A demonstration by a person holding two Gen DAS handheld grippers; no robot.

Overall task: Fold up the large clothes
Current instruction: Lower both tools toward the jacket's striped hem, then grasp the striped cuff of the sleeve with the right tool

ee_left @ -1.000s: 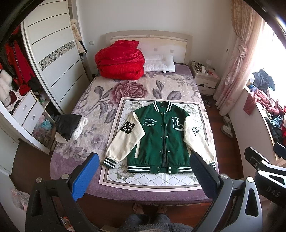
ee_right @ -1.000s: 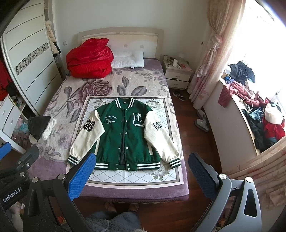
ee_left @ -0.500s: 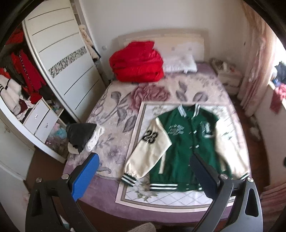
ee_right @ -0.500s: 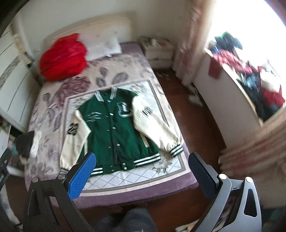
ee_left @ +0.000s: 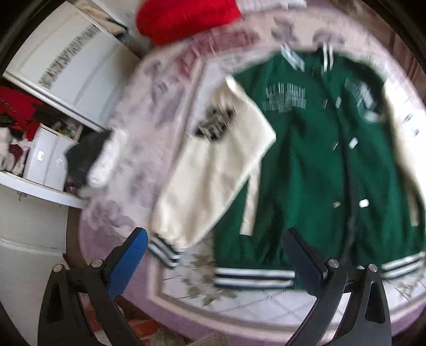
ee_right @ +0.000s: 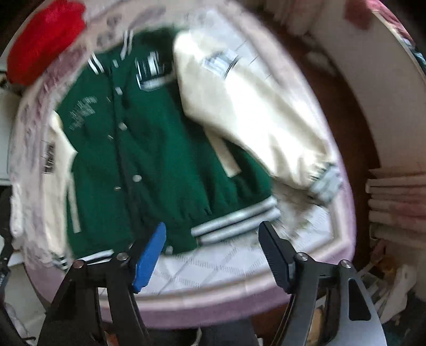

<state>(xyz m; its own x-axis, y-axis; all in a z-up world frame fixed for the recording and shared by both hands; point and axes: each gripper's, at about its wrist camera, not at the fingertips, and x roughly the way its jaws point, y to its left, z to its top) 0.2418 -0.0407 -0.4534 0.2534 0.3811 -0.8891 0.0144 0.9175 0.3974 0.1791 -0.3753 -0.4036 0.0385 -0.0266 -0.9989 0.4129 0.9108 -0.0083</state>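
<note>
A green varsity jacket point(ee_left: 306, 173) point(ee_right: 159, 149) with cream sleeves lies flat, front up and buttoned, on a diamond-patterned mat point(ee_left: 266, 300) on the bed. Both views are motion-blurred. My left gripper point(ee_left: 214, 239) hangs open above the jacket's lower left corner, between the left sleeve cuff point(ee_left: 163, 251) and the striped hem point(ee_left: 253, 276). My right gripper point(ee_right: 211, 229) points down over the striped hem point(ee_right: 234, 223) near the right side. Its jaws are closing, and I see nothing pressed between the pads. The right sleeve cuff point(ee_right: 326, 183) lies just beyond it.
A red quilt point(ee_left: 186, 16) point(ee_right: 45, 40) sits at the head of the floral bed point(ee_left: 127, 218). A dark and white clothes pile point(ee_left: 87, 154) lies at the bed's left edge, beside a white wardrobe point(ee_left: 69, 61). Stacked folded fabric point(ee_right: 396, 202) stands right of the bed, past the wooden floor point(ee_right: 346, 106).
Both grippers have dropped fast toward the near end of the bed and tilted downward, so the jacket now fills both views. The right jaws stand narrower than before.
</note>
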